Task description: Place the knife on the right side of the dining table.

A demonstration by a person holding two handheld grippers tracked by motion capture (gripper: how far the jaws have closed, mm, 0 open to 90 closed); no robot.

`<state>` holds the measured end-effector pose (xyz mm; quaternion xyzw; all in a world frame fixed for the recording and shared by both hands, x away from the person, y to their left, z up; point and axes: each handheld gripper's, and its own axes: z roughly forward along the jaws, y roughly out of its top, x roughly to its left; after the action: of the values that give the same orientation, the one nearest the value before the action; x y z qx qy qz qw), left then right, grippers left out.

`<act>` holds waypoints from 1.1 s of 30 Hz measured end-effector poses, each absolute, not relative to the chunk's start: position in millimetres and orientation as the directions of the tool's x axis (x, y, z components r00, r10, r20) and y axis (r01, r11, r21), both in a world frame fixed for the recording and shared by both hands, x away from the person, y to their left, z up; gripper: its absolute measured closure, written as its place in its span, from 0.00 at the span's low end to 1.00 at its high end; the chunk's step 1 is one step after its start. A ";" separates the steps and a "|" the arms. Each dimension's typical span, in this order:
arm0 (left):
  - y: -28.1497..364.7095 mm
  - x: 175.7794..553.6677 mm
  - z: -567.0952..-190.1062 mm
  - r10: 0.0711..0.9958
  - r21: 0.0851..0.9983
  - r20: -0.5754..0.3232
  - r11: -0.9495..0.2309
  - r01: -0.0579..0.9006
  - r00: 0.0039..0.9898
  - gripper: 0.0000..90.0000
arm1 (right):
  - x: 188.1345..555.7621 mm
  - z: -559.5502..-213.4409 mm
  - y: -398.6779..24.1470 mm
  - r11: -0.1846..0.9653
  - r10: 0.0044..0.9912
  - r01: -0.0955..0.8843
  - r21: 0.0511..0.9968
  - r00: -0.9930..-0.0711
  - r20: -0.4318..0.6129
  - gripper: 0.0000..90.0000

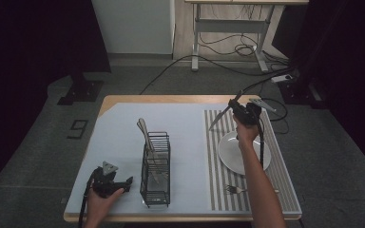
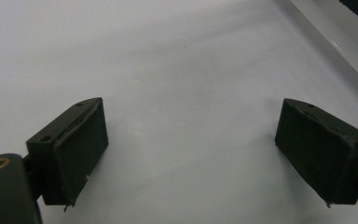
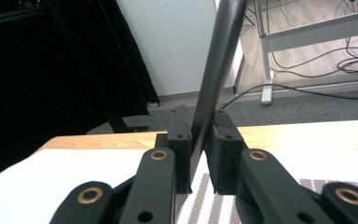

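A: Near edge first. Left gripper (image 1: pixel 123 183) rests low on the pale mat (image 1: pixel 180 118) at the bench's (image 1: pixel 123 99) front left corner, a hand behind it. Jaws?

B: Released, standing wide apart. In the left gripper view the two black pads (image 2: pixel 79 154) have only bare mat between them.

A: Next out?

B: Black wire caddy (image 1: pixel 156 168), upright, just beside the left gripper. One pale-handled utensil (image 1: pixel 145 133) leans out of its top. To the right, near the front edge, a fork (image 1: pixel 235 189) lies flat on the striped placemat (image 1: pixel 214 156).

A: Middle ground?

B: White plate (image 1: pixel 228 152) on the same placemat, partly crossed by the right forearm.

A: And far side?

B: Right gripper (image 1: pixel 240 111) held up above the placemat's far end, beyond the plate. Jaws clenched on a knife (image 1: pixel 221 118), gripping its dark handle. In the right gripper view the handle (image 3: pixel 214 84) runs upward between the pads.

A: Knife's attitude?

B: Tilted. Blade slants down and left from the jaws, its tip over the placemat's left edge, clear of the surface as far as the high view tells.

A: Beyond the bench?

B: Grey floor, cables (image 1: pixel 228 47), a white desk frame (image 1: pixel 228 28).
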<state>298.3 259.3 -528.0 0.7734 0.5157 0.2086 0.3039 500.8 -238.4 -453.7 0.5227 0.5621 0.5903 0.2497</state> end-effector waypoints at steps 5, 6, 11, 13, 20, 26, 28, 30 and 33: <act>259.2 298.3 -528.0 0.924 0.685 0.010 -0.284 0.670 0.381 0.10 | 500.3 -456.6 -247.5 -0.222 0.897 0.307 0.926 -0.308 0.317 0.87; 259.2 298.3 -528.0 0.924 0.685 0.010 -0.284 0.670 0.381 0.10 | 500.3 -456.6 -247.5 -0.222 0.897 0.307 0.926 -0.308 0.317 0.87; 259.3 298.3 -527.9 0.924 0.685 0.011 -0.285 0.670 0.382 0.10 | 500.9 -460.6 -256.7 -0.201 0.914 0.322 0.925 -0.279 0.296 0.83; 259.3 298.3 -527.9 0.924 0.685 0.011 -0.285 0.670 0.382 0.10 | 501.4 -461.7 -258.8 -0.200 0.915 0.327 0.924 -0.274 0.295 0.83; 259.2 298.2 -527.9 0.924 0.685 0.011 -0.285 0.670 0.382 0.10 | 504.7 -469.7 -269.7 -0.208 0.921 0.346 0.915 -0.247 0.303 0.79; 259.2 298.1 -527.9 0.924 0.686 0.012 -0.286 0.669 0.382 0.10 | 507.1 -475.7 -277.5 -0.232 0.918 0.372 0.899 -0.222 0.329 0.77; 259.1 298.1 -527.9 0.924 0.686 0.012 -0.285 0.669 0.382 0.10 | 507.9 -477.7 -279.8 -0.238 0.917 0.377 0.895 -0.217 0.335 0.77; 259.2 298.1 -527.9 0.924 0.686 0.011 -0.286 0.669 0.382 0.10 | 508.3 -478.5 -280.8 -0.239 0.917 0.379 0.894 -0.216 0.337 0.76; 259.2 298.1 -527.9 0.924 0.686 0.011 -0.285 0.669 0.382 0.10 | 510.4 -481.9 -283.6 -0.253 0.913 0.383 0.889 -0.210 0.350 0.76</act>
<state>298.1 259.2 -527.9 0.7738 0.5148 0.2095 0.3040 510.4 -283.6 -481.9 0.5788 0.5596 0.5400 0.2455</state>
